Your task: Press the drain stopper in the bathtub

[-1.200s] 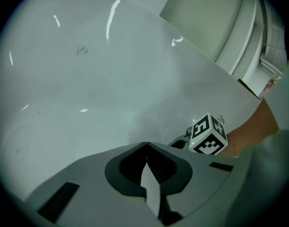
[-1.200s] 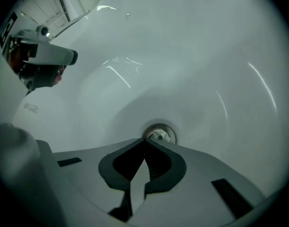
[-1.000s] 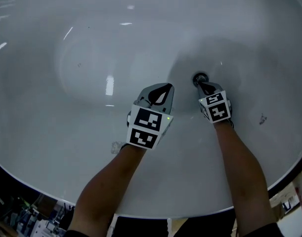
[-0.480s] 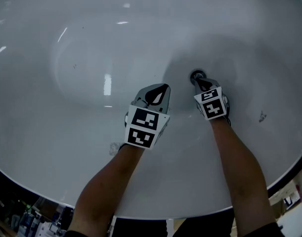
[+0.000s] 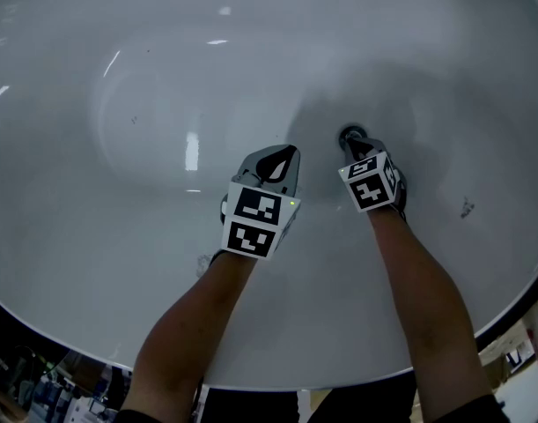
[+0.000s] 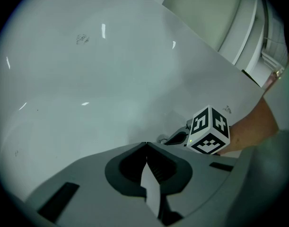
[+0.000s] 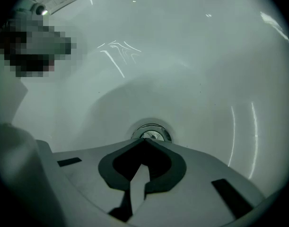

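My right tool [image 7: 145,141], jaws together and empty, sits tip-first at the drain stopper [image 7: 152,132] in the floor of the bathtub [image 5: 119,263]: the pressing step, which I judge next needs a straight downward push, while my left tool [image 6: 146,144], likewise closed on nothing, hovers nearby.

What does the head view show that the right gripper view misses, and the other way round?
Only the head view shows the left hand-held gripper, the person's left forearm and right forearm, and the rim of the bathtub. Only the right gripper view looks along the jaws of the right hand-held gripper: they are together, tips at the near edge of the drain stopper; whether they touch it I cannot tell. Both show the white tub and the stopper.
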{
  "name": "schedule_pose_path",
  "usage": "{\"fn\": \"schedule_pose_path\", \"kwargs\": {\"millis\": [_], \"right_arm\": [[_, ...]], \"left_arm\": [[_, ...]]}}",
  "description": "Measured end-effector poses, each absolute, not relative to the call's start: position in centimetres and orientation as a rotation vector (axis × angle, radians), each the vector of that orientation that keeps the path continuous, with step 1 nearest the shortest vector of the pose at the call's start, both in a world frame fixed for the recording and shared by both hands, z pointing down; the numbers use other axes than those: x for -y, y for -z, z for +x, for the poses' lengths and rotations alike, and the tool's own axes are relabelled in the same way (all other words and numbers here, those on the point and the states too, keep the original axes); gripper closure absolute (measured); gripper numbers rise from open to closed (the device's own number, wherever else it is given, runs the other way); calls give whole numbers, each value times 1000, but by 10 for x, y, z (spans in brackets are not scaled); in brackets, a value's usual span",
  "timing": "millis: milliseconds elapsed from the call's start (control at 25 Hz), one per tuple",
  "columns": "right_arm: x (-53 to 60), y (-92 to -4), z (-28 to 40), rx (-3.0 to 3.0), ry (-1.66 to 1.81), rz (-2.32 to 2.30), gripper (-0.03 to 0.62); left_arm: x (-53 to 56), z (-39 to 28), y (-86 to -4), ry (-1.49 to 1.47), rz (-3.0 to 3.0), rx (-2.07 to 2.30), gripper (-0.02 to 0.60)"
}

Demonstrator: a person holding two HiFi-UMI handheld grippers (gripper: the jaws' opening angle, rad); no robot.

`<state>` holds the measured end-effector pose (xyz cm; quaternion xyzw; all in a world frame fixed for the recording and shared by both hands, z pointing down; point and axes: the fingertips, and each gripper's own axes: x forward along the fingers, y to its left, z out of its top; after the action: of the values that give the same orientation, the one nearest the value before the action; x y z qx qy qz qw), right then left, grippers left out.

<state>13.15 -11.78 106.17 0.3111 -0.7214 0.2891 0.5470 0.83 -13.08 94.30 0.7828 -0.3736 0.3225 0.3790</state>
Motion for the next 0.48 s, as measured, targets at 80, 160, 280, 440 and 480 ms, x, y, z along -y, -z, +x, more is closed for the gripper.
{"fn": "schedule_pose_path", "kwargs": {"millis": [80,160,280,440,480], "right_arm": [[118,-1063,131,1703,-699,743,579],[119,-1064,130,1698,-729,748,579],[120,-1066,129,1694,-751,732,579],[121,-1068,125,1696,-755,721,579],[122,-1067,124,1695,-753,716,579]], "left_arm": [[130,9,-945,-823,1996,954,568],[129,10,-946,-823,1993,950,568],[124,14,-947,-827,1987,937,568],[119,16,-948,-835,1988,923,568],[120,15,-947,-834,1989,925,568]]}}
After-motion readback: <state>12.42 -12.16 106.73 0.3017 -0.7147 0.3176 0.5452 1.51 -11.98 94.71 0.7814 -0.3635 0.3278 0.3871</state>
